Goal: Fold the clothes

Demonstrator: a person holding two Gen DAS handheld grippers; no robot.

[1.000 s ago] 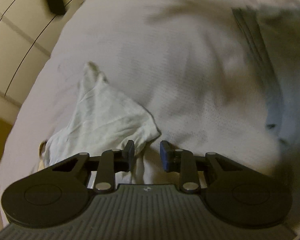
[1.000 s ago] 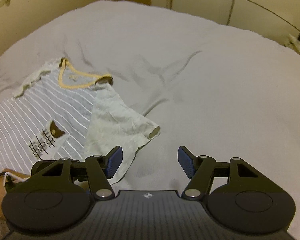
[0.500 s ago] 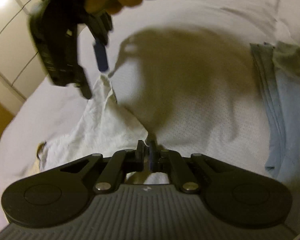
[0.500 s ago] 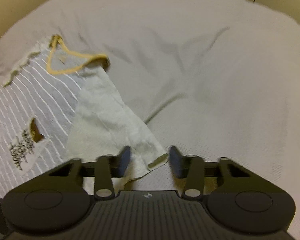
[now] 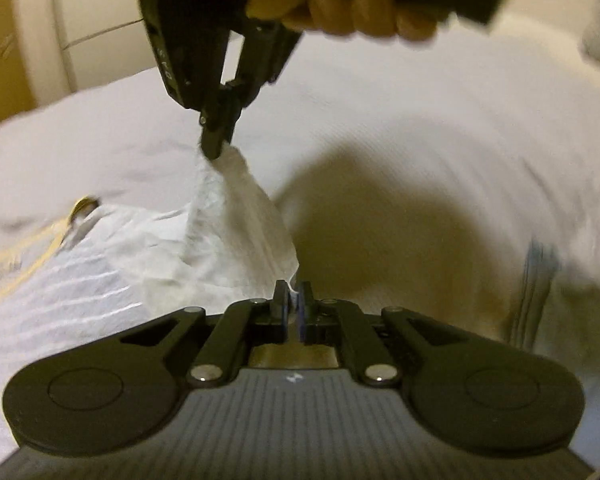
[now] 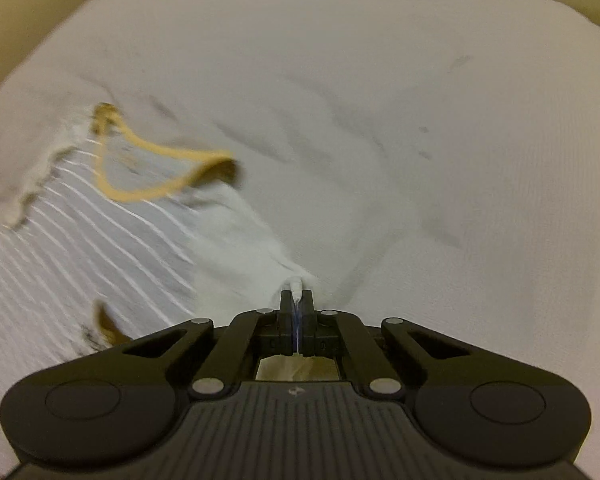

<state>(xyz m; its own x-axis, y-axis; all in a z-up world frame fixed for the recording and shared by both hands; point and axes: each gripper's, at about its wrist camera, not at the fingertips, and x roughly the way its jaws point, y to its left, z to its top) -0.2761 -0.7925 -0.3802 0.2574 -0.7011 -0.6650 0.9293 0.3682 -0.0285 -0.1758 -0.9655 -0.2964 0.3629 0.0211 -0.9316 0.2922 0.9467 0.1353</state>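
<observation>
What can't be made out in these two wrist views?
- Left wrist view: blue garment at right, smeared by motion blur; type unreadable.
- Right wrist view: chest print on the striped shirt, blurred and partly behind the right gripper's body.
- Both views: shirt hem, cut off by the frame edge.
- Left wrist view: how much sleeve the left gripper pinches, hidden by its pads.

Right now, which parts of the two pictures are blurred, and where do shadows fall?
Left wrist view: the striped shirt and the bed sheet at the edges are smeared by motion; a broad shadow lies on the sheet ahead of the left hand-held gripper. Right wrist view: the yellow collar is streaked; only the sheet's creases are shaded.
</observation>
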